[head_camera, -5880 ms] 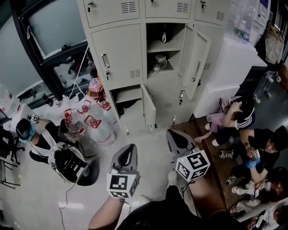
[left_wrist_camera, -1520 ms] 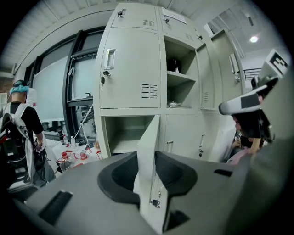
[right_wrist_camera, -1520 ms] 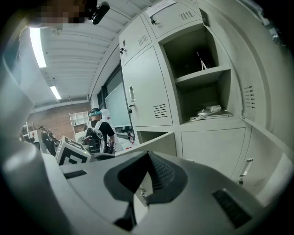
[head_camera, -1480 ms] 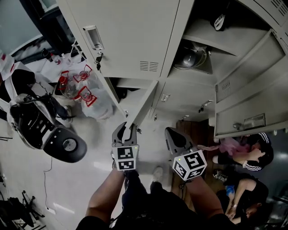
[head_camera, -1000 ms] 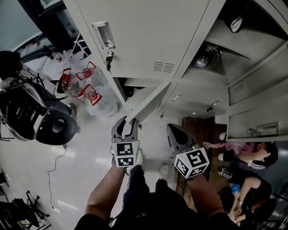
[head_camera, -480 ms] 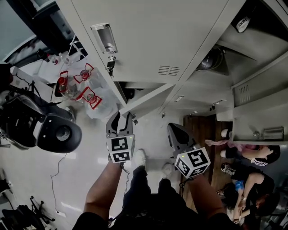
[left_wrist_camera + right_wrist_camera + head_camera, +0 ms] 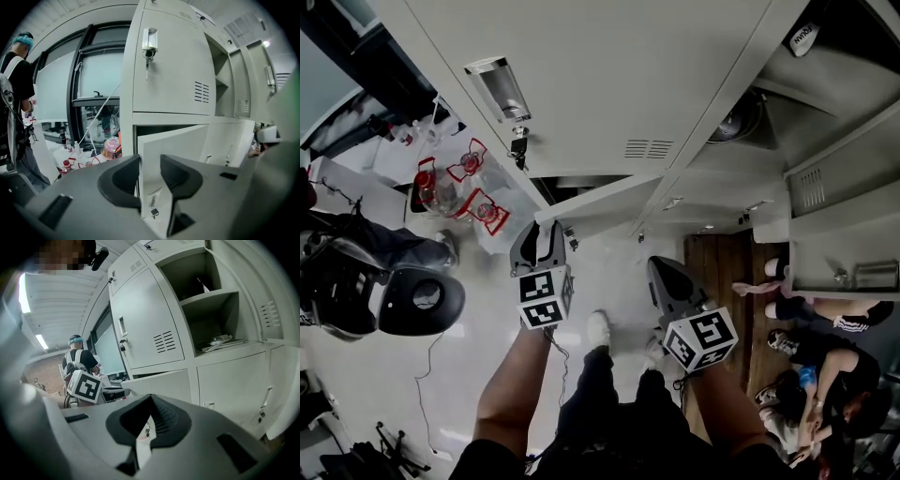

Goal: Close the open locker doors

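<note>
Holds the left tool (image 7: pixel 541 234) right up at the free edge of the low locker door (image 7: pixel 595 200). Holds its jaws apart, with that edge in line with the gap. Cannot tell if the pads touch the door.

Finds this low door part way open, sticking out near the bottom of the lockers (image 7: pixel 694 56). Sits just under a shut door (image 7: pixel 581 75) with a key (image 7: pixel 517 147) hanging in its lock.

Holds the right tool (image 7: pixel 661 272) off to the right of the left one, near the low door but not touching it. Clenches its jaws tight together on nothing.

Shows a second open door (image 7: pixel 848 220) higher up at the right, swung wide out. Shows a round shiny thing (image 7: pixel 733 120) inside the open locker beside it.

Shows big clear bottles (image 7: pixel 469 183) with red handles on the floor (image 7: pixel 366 375), left of the lockers. Shows people (image 7: pixel 825 375) sitting at the far right.
</note>
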`<state>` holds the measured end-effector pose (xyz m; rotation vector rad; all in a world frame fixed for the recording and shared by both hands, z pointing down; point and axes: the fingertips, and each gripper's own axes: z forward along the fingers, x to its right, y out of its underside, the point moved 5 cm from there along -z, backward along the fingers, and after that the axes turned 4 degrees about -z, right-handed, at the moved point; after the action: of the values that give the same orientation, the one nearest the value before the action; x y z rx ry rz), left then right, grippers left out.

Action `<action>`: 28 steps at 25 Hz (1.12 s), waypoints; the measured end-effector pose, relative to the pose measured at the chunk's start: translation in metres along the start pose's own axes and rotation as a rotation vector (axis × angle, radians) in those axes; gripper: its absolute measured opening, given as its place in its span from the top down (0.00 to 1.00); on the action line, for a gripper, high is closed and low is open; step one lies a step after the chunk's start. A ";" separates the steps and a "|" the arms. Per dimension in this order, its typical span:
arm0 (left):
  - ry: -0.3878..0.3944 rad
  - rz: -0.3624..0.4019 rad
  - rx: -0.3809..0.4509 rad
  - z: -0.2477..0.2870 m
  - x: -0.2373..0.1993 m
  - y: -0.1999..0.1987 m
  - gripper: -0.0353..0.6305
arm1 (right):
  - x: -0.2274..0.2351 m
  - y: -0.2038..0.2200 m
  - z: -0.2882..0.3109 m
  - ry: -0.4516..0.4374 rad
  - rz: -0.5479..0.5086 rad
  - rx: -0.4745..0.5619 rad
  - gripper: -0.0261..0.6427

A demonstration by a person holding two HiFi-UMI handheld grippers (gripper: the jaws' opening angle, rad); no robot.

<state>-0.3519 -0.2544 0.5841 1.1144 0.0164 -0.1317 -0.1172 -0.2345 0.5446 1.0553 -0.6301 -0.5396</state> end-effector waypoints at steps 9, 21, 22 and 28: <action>-0.040 -0.038 -0.002 0.030 -0.011 -0.013 0.75 | 0.012 0.007 0.005 0.034 0.044 0.009 0.96; -0.063 -0.058 -0.008 0.055 -0.016 -0.026 0.75 | 0.023 0.013 0.011 0.056 0.085 0.025 0.96; -0.064 -0.059 -0.009 0.056 -0.016 -0.027 0.75 | 0.024 0.012 0.011 0.057 0.087 0.027 0.96; -0.074 -0.083 -0.013 0.062 -0.017 -0.029 0.75 | 0.028 0.013 0.010 0.067 0.097 0.034 0.96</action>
<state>-0.3757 -0.3213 0.5867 1.0954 -0.0021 -0.2469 -0.1030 -0.2546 0.5659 1.0646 -0.6301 -0.4084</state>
